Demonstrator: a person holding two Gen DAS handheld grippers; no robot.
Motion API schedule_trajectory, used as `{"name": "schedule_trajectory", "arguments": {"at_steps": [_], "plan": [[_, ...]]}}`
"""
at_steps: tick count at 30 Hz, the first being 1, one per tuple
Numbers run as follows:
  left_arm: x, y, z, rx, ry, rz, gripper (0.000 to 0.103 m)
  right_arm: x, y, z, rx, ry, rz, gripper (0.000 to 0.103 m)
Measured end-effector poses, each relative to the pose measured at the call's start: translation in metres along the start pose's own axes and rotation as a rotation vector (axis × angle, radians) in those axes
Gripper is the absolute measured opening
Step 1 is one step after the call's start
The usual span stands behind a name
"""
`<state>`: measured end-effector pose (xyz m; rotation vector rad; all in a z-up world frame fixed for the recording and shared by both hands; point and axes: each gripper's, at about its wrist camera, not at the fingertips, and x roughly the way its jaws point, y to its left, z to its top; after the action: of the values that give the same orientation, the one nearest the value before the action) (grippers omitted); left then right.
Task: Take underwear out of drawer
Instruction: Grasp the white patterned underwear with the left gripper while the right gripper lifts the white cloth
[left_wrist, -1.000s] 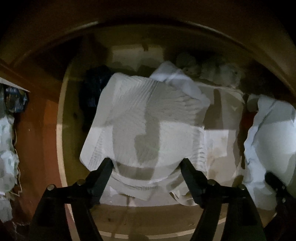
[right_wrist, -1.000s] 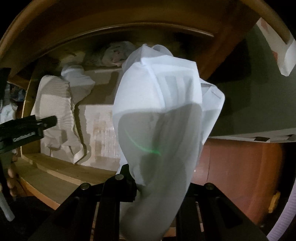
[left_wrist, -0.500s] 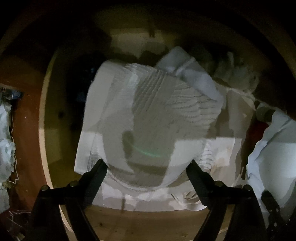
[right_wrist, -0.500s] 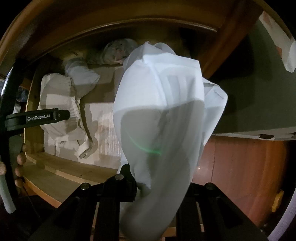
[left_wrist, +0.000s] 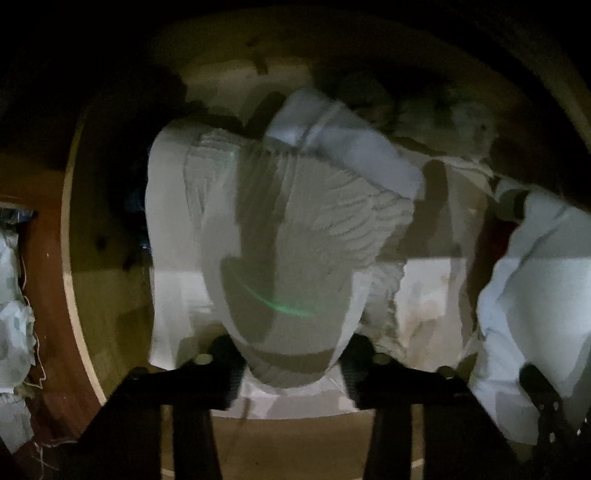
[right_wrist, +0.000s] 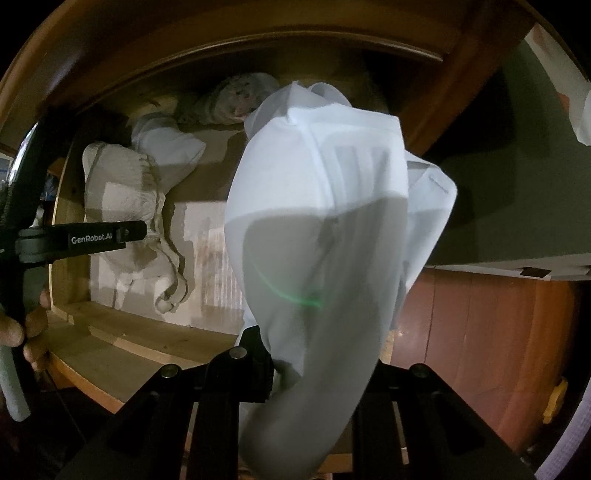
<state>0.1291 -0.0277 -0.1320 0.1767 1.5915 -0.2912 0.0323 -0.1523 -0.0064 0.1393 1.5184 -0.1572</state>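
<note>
Here the right claw pinches a smooth white garment, lifted clear above the drawer so it can leave without dragging on the front edge. The left claw sits with its fingers on either side of a ribbed white piece still lying in the drawer; whether it grips is hard to tell through the blur. The drawer's left wall crowds that side; judging by this, straight up is the freest way out.
</note>
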Motion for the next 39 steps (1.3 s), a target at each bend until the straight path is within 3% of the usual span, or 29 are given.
{"name": "schedule_trajectory", "arguments": {"at_steps": [7,24,28,34,39], "plan": [[-0.011,0.006,-0.009,0.008,0.004,-0.029,0.031,-0.002,-0.001,0.001,0.001,-0.005,0.016,0.016],[-0.057,0.019,-0.037,-0.018,-0.069,-0.009,0.03,-0.023,-0.006,0.003,0.004,-0.057,0.073,0.015],[-0.072,0.017,-0.061,-0.018,-0.093,-0.001,0.03,-0.031,-0.012,0.003,0.02,-0.076,0.091,0.014],[-0.087,-0.002,-0.075,-0.016,-0.12,0.011,0.03,-0.041,-0.02,-0.002,0.025,-0.094,0.08,0.014],[-0.102,0.006,-0.085,-0.017,-0.147,0.012,0.03,-0.038,-0.021,-0.002,0.031,-0.087,0.059,0.014]]}}
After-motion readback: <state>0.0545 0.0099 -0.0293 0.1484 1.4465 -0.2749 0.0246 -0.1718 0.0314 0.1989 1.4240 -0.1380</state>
